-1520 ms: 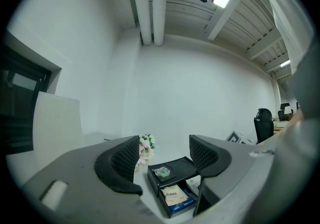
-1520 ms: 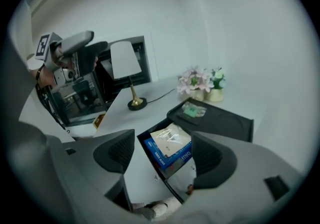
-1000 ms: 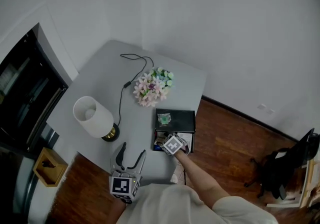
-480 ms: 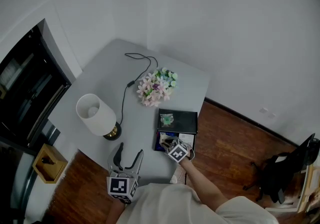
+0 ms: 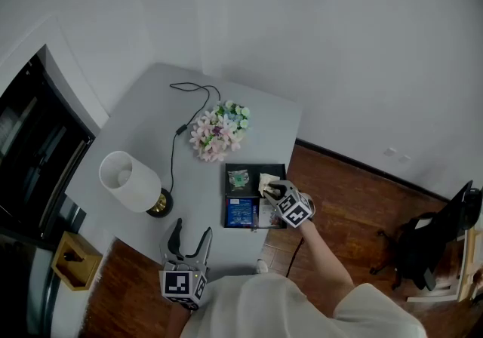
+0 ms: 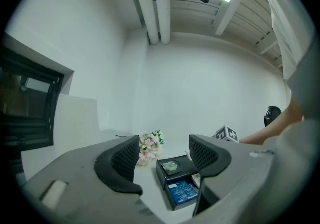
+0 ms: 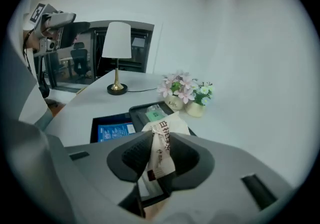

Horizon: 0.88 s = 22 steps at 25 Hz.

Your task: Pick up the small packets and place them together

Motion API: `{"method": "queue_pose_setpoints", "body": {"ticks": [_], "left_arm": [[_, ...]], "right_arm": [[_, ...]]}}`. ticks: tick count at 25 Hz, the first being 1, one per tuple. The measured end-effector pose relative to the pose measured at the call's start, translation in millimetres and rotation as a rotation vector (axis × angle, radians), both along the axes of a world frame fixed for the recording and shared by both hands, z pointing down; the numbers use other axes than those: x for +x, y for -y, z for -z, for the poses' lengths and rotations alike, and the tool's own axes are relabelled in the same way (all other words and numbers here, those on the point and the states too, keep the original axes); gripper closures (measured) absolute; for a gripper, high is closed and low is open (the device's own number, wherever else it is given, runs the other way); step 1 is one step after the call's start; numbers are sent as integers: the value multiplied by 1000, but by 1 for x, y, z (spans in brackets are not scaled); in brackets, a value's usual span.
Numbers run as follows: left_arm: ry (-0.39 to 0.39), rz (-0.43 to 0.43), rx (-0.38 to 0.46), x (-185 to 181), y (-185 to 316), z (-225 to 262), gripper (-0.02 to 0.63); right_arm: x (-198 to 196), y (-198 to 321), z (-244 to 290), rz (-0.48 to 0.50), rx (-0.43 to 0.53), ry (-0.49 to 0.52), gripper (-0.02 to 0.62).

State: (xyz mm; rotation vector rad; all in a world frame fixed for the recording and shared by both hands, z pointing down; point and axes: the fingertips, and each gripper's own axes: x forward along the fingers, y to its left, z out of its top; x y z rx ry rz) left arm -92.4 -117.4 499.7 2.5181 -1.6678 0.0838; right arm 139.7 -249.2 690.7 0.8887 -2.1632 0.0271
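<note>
A black tray (image 5: 229, 197) lies near the grey table's front right edge. A green packet (image 5: 239, 178) lies in its far compartment and a blue packet (image 5: 241, 211) in its near one. My right gripper (image 5: 272, 190) hovers over the tray's right side, pinching a cream printed packet (image 7: 162, 140) between its pads (image 7: 131, 157); its jaws are opening slightly. The packet stands upright in the right gripper view, above the tray (image 7: 100, 120). My left gripper (image 5: 192, 237) stands open and empty at the table's near edge, well left of the tray (image 6: 162, 175).
A white lamp (image 5: 128, 180) stands at the table's left, its cable (image 5: 177, 129) running toward the far side. A pot of pink flowers (image 5: 215, 131) sits just beyond the tray. The wooden floor (image 5: 339, 201) lies to the right, with a dark chair (image 5: 434, 246) on it.
My right gripper closed on the cream packet in the tray's near part and lifted it up and to the right. The left gripper stayed where it was.
</note>
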Motion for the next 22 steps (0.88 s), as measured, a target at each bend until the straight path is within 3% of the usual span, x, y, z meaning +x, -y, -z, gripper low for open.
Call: {"method": "queue_pose_setpoints", "body": {"ticks": [9, 11, 13, 16, 19, 22], "left_arm": [[-5, -4, 7, 9, -1, 3, 291], [-13, 1, 6, 7, -1, 3, 291], [-20, -1, 2, 8, 0, 2, 291], [-28, -28, -7, 17, 0, 1, 291], [-34, -55, -8, 25, -1, 0, 291], [-34, -83, -2, 30, 1, 1, 293]], "right_arm": [[19, 23, -51, 100, -154, -185, 454], [22, 23, -53, 82, -168, -185, 445], [23, 24, -52, 61, -162, -168, 342], [23, 20, -40, 57, -114, -147, 342], [13, 5, 5, 3, -6, -4, 342], [-8, -22, 91, -35, 217, 310, 341]]}}
